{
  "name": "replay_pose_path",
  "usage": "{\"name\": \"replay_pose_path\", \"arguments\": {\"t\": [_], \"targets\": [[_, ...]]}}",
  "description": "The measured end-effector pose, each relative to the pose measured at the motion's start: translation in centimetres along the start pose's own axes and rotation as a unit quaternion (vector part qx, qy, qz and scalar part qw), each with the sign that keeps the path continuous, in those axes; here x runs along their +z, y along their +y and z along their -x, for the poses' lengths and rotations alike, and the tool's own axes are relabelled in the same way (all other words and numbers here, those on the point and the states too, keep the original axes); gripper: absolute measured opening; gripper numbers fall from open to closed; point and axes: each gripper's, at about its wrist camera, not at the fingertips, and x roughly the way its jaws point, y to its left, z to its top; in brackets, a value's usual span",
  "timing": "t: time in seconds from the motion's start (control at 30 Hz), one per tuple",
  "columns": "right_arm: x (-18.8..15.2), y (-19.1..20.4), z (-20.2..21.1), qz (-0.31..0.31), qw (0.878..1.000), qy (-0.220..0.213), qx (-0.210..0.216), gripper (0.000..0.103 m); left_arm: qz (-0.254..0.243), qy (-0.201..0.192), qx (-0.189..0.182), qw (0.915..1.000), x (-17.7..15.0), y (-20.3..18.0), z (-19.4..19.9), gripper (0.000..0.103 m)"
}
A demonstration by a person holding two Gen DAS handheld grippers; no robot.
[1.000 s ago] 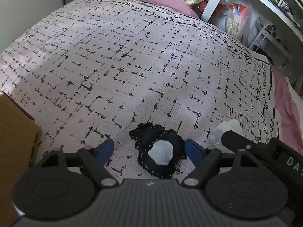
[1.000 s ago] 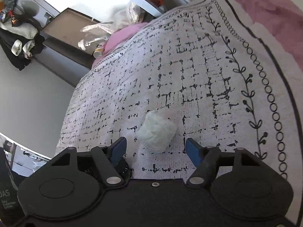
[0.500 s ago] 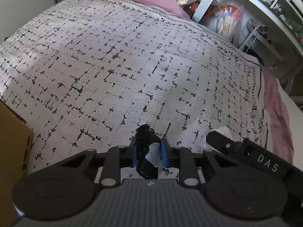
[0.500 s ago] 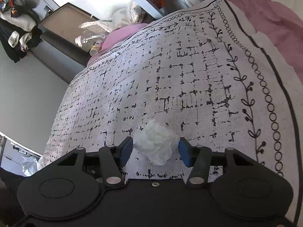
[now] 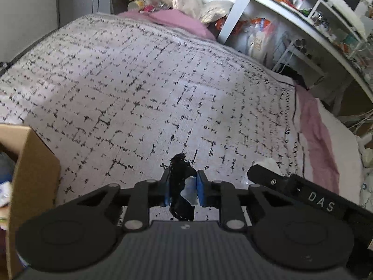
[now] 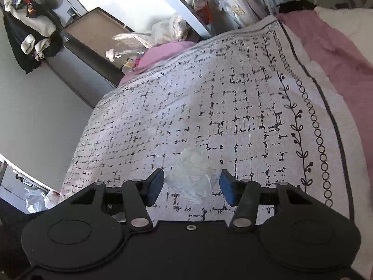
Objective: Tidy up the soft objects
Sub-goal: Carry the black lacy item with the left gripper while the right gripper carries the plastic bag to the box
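White, black-checked bedspread point(image 5: 144, 88) (pink sheet point(image 5: 319, 140) beneath); black lace cloth point(image 5: 179, 175).

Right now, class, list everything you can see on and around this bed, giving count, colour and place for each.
black lace cloth: one, black with a pale patch, pinched in the left hand-held gripper above the bedspread.
crumpled soft wad: one, translucent white, between the pads of the right hand-held gripper.
bedspread: one, white with black broken grid, covering the bed.
pink blanket: one, pink, along the bed's edge beyond the bedspread.
cardboard box: one, brown, at the left edge of the left wrist view.
plastic bottle: one, clear, past the bed's far end.
shelving: white, cluttered, beside the bed.
left hand-held gripper: one, black, blue pads, shut.
right hand-held gripper: one, black, blue pads, closed on the wad.
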Motion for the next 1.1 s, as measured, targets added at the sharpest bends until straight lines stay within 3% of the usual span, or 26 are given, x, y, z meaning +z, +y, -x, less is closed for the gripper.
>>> {"name": "replay_pose_path", "arguments": {"t": [0.47, 1.1], "targets": [[-0.9, 2.9, 4.5, 0.037, 0.998, -0.037, -0.026, 0.052, 0.019, -0.009, -0.037, 0.9991, -0.8, 2.0, 5.9, 0.021], [-3.8, 8.8, 7.8, 0.106, 0.992, -0.060, -0.027, 0.052, 0.027, -0.070, -0.005, 0.9972, -0.7, 8.7, 14.1, 0.022]]}}
